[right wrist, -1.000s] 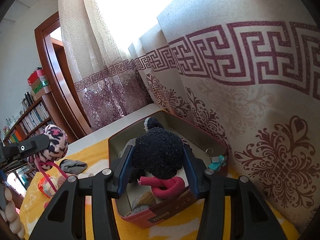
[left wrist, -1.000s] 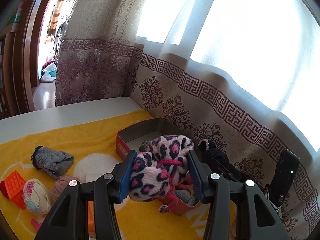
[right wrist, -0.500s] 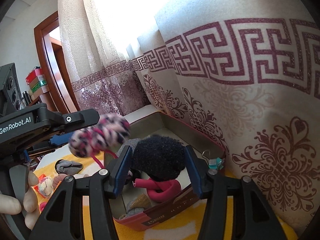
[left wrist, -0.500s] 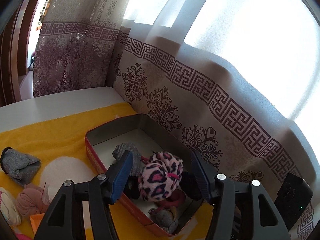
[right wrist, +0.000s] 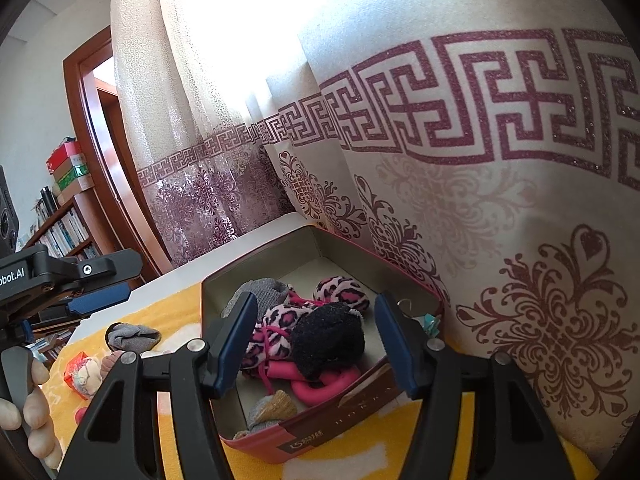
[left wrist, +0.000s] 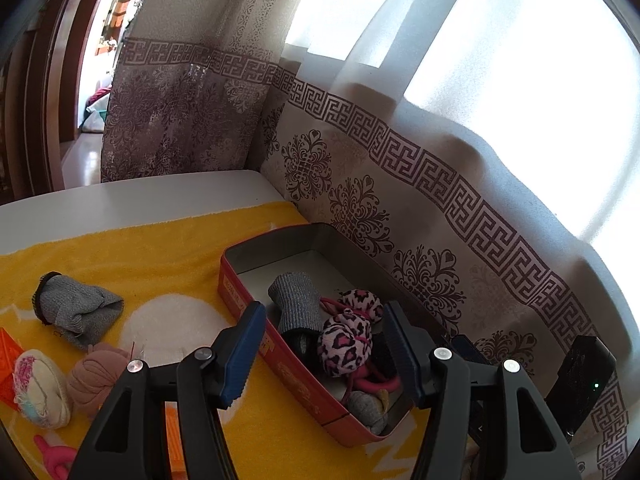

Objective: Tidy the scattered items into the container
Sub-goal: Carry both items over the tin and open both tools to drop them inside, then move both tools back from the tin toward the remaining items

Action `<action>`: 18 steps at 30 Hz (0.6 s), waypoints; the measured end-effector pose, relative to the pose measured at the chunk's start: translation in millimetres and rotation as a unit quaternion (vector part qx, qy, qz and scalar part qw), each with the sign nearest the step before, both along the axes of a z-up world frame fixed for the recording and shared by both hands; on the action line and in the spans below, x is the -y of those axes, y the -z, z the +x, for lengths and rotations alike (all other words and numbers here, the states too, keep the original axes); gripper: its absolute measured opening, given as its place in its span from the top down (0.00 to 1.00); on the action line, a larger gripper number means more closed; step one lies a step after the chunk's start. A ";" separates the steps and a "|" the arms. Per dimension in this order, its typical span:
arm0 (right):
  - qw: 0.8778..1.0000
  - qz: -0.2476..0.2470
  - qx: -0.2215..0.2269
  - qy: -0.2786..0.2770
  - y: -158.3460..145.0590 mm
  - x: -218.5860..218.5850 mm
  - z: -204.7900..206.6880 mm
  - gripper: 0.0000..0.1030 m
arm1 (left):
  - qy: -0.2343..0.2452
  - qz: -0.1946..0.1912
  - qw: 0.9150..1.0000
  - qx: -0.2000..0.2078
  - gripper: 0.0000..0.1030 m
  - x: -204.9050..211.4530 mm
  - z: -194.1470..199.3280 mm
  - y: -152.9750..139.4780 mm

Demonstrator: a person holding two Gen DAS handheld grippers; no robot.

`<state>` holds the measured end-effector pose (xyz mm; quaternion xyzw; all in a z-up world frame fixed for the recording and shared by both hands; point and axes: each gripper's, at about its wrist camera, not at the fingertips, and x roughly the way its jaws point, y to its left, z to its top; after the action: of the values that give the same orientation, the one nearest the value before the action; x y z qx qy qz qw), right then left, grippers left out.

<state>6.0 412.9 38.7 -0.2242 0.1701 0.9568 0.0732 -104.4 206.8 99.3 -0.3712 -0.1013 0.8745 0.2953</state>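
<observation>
Contents of red tin (right wrist: 320,438): leopard-print plush (left wrist: 346,344), black fluffy item (right wrist: 328,338), grey sock, pink ring. Your left gripper (left wrist: 324,352) has its fingers apart, nothing between them. Your right gripper (right wrist: 312,344) is opening, its fingers clear of the black item lying below. Outstanding on the yellow towel: grey sock bundle (left wrist: 76,312), pink roll (left wrist: 96,376), well left of the tin, nearer your left hand.

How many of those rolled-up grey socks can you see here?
2, maybe more. One grey sock lies on the yellow towel, left of the red tin. Another grey sock sits inside the tin. A greyish bundle at its near corner may be a third.
</observation>
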 end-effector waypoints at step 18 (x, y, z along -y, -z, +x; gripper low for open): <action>1.000 0.013 0.002 0.003 4.2 2.7 -1.2 0.37 | -0.098 -0.008 0.995 0.030 0.40 99.3 20.9 18.3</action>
<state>4.8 410.2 34.5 -0.2243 0.1585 0.9583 0.0792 -83.5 107.6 80.9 -0.3882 -0.1390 0.8884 0.2017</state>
